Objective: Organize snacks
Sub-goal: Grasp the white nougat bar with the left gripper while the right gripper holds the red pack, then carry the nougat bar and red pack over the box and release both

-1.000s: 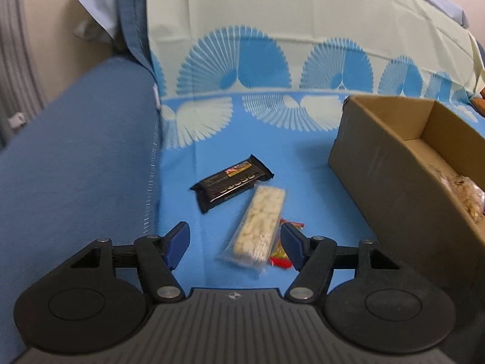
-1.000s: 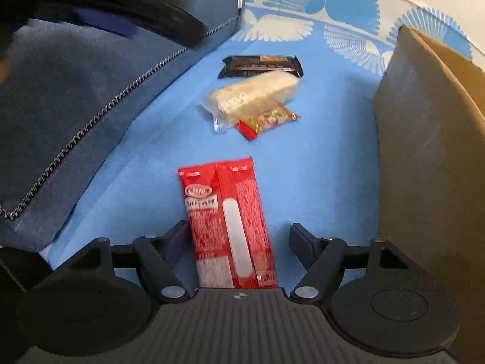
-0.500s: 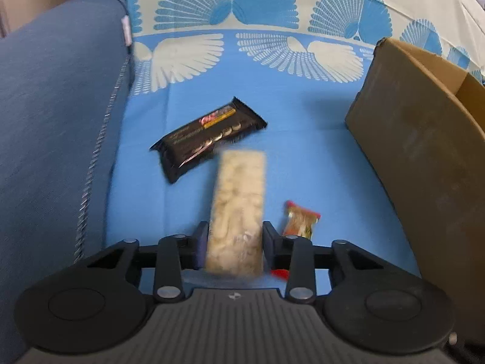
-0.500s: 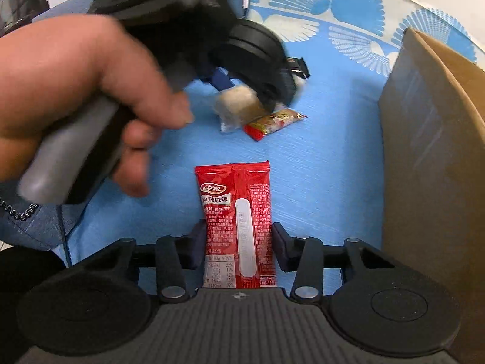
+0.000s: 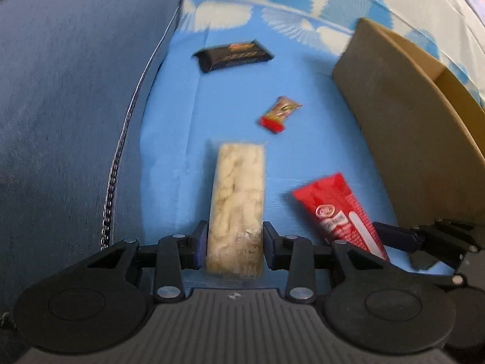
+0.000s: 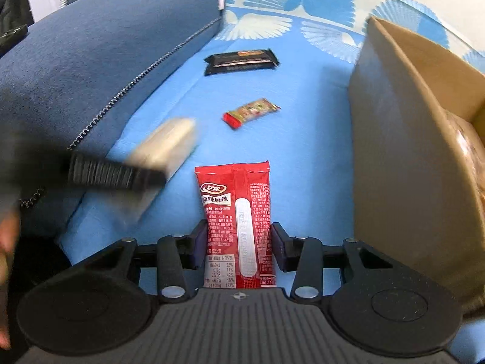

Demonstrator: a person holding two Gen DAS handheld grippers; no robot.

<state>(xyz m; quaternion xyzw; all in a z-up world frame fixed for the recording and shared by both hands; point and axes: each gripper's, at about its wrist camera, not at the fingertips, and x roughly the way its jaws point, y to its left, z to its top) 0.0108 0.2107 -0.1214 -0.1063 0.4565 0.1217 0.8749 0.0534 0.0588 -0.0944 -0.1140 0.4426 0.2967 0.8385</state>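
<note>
My left gripper point(image 5: 235, 244) is shut on a pale rice-cracker bar in clear wrap point(image 5: 238, 200) and holds it above the blue sheet. It shows blurred in the right wrist view point(image 6: 163, 148). My right gripper point(image 6: 239, 244) is shut on a red snack packet point(image 6: 239, 212), also seen in the left wrist view point(image 5: 339, 212). A black chocolate bar point(image 5: 233, 54) point(image 6: 241, 60) and a small red-and-gold candy point(image 5: 280, 113) point(image 6: 250, 110) lie on the sheet. A cardboard box point(image 5: 403, 127) point(image 6: 409, 139) stands to the right.
A dark blue cushion point(image 5: 69, 97) point(image 6: 91, 69) with a zipper edge rises on the left. The blue sheet with white fan pattern point(image 5: 242, 21) runs up at the back. A wrapped snack point(image 6: 469, 151) lies inside the box.
Both grippers closed on their snacks. The left one lifted the cracker bar and drew it back toward me, uncovering the small candy. The right one holds the red packet raised.
</note>
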